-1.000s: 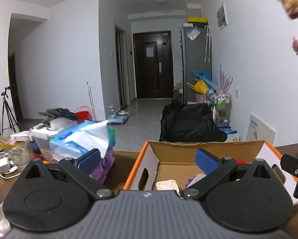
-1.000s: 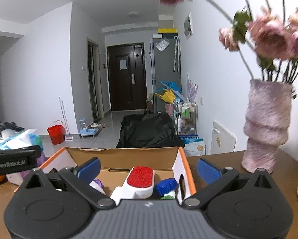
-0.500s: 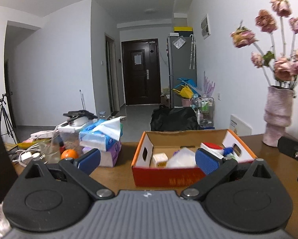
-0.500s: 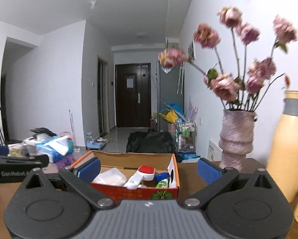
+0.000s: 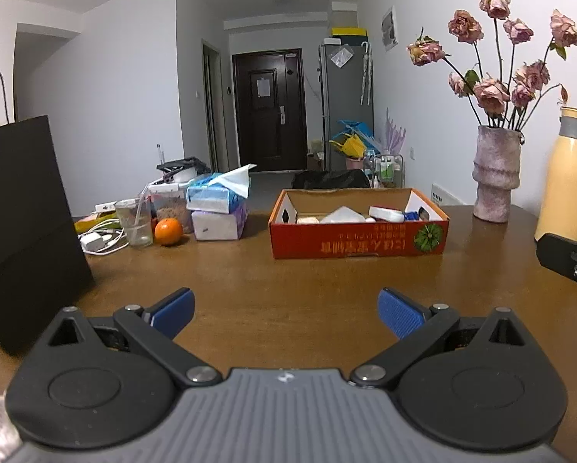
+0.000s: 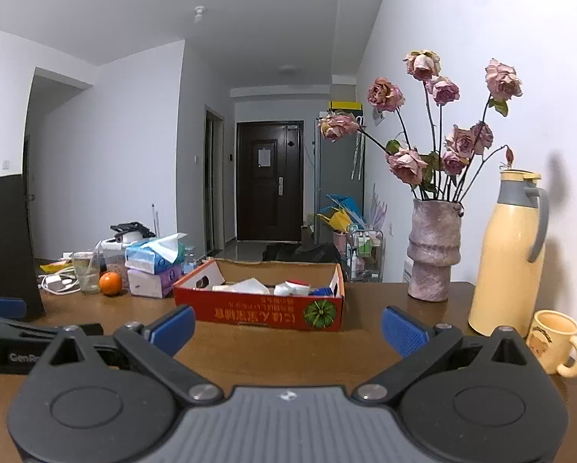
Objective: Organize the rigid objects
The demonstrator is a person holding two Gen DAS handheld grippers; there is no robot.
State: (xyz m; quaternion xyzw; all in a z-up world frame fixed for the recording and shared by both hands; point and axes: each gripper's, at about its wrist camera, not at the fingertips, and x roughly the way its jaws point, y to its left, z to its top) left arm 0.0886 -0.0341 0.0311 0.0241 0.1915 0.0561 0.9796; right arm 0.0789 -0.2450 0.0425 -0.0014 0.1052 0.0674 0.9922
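We see both tongs spread wide and holding nothing. Left tongs [image 5: 286,310] hang over bare brown tabletop [image 5: 288,274], near side. Right tongs [image 6: 288,326] likewise released, over the near tabletop, pointing at the box [image 6: 261,310].

Box sits mid-tabletop, far from both tongs: red-orange cardboard, open top, upside-down print and a green pumpkin picture on its near wall. Inside we see rigid items: a white piece [image 5: 344,214] at centre, a small cream block [image 5: 307,219] on the left, a white item with a red top [image 6: 294,285], a blue cap [image 6: 321,291] on the right. Exact contact between them cannot be told.

Left of the box: two stacked tissue packs [image 5: 217,208], an orange [image 5: 168,230] just beside them, a clear cup [image 5: 134,222] with a straw, a white charger and cable [image 5: 95,240]. A black bag [image 5: 22,223] stands upright at the near left.

Right of the box: a pink vase [image 6: 435,250] with dried roses, near the wall. Nearer and further right, a cream flask [image 6: 508,254] with a grey handle, and a cream mug [image 6: 554,341] just beside it. In the right wrist view the left tool's body shows at the left edge.
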